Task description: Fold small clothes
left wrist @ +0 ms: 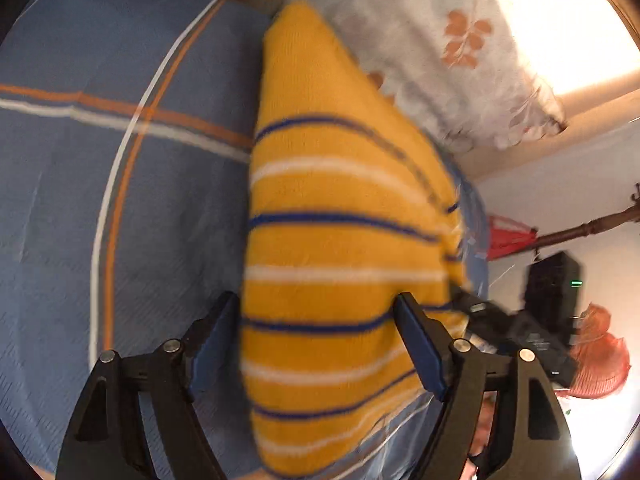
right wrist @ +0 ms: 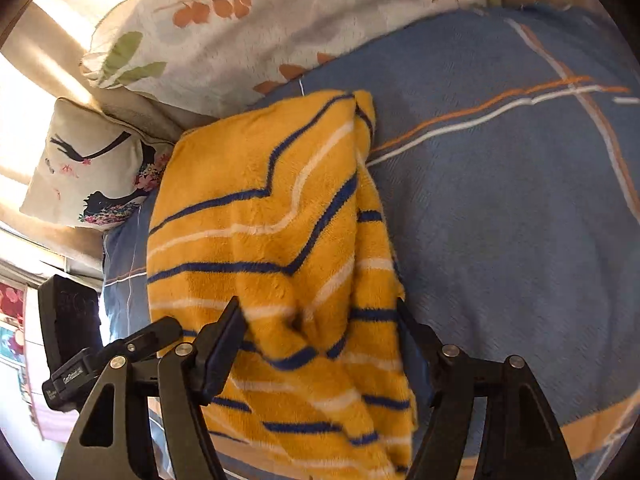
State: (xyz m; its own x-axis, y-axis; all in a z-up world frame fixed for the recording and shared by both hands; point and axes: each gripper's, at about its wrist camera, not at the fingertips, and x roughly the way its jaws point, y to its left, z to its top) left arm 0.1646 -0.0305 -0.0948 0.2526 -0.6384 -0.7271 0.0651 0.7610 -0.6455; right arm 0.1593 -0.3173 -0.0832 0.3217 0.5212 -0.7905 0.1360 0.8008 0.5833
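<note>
Strong daylight pours in beyond the leaf-print pillow (left wrist: 460, 60), washing the upper right of the left wrist view to white glare; in the right wrist view the same glow sits left of that pillow (right wrist: 280, 20). Motion blur softens the left view. Fisheye bending and dark vignetting ring both frames.
</note>
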